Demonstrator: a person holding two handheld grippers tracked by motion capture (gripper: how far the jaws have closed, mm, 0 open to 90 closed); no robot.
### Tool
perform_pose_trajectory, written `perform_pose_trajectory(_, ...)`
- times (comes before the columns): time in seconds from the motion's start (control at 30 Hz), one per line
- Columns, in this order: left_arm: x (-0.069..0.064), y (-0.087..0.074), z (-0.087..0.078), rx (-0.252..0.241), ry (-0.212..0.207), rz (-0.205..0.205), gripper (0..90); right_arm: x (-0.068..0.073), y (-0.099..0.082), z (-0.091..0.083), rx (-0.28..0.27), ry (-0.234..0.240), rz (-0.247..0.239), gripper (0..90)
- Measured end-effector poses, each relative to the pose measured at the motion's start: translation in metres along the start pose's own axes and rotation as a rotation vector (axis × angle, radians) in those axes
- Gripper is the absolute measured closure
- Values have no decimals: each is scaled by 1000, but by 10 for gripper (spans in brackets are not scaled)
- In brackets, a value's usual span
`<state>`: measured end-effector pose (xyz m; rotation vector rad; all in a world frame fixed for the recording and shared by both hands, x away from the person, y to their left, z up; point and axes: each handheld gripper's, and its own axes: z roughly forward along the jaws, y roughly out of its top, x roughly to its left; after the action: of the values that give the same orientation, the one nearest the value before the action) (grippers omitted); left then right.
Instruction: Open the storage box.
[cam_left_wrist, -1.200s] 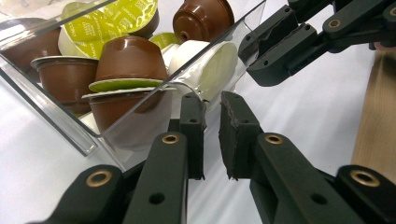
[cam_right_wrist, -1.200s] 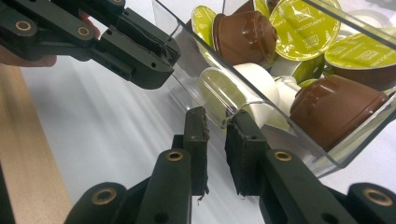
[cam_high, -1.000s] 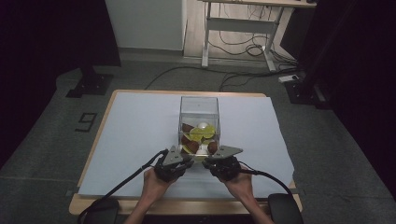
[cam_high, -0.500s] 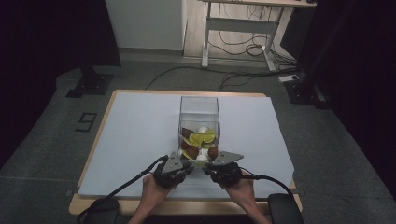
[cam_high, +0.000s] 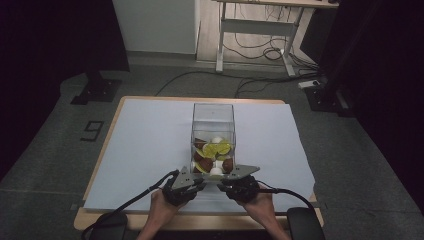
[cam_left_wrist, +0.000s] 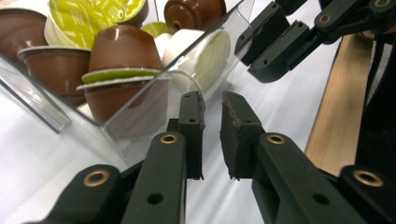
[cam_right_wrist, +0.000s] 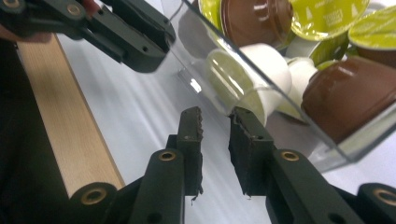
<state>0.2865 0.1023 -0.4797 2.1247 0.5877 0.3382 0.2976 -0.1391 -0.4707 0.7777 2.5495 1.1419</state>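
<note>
Two grippers meet at the near end of one clear box, all set on a wooden table (cam_right_wrist: 60, 116) covered by a pale sheet (cam_high: 150, 140). The box (cam_high: 213, 117) lies mid-table with its length running away from you. Its far part is bare, and its load of capsules (cam_high: 215, 150), brown, green-lidded and white, is heaped against the near wall, just ahead of your hands. Both gripper views look up at that wall on a slant, so the box appears tipped, though how it rests on the sheet cannot be told. Your left gripper (cam_left_wrist: 212, 100) has its jaws drawn to a narrow slit with nothing between them, their tips just short of the box's edge. Your right gripper (cam_right_wrist: 215, 114) mirrors it on the other corner. Its jaws have just been opening a little and are also empty. Placing one gripper at each corner probably lets you steady or tip the box from both sides, using the jaws as props rather than clamps. Compared with a second ago, the heap sits closer to the near wall, and your hands have barely shifted.
</note>
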Motion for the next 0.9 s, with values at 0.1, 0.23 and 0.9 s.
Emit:
perform_pose_trajectory(0.1, 2, -3, -3, 18, 6, 0, 742, -1, -3, -3, 2, 2, 2, 684)
perform_pose_trajectory(0.23, 6, -4, -7, 46, 6, 4, 665, -3, -6, -6, 7, -2, -7, 605)
perform_pose_trajectory(0.9, 41, -20, -21, 120, 3, -81, 429, -26, -21, -28, 46, -59, 12, 448)
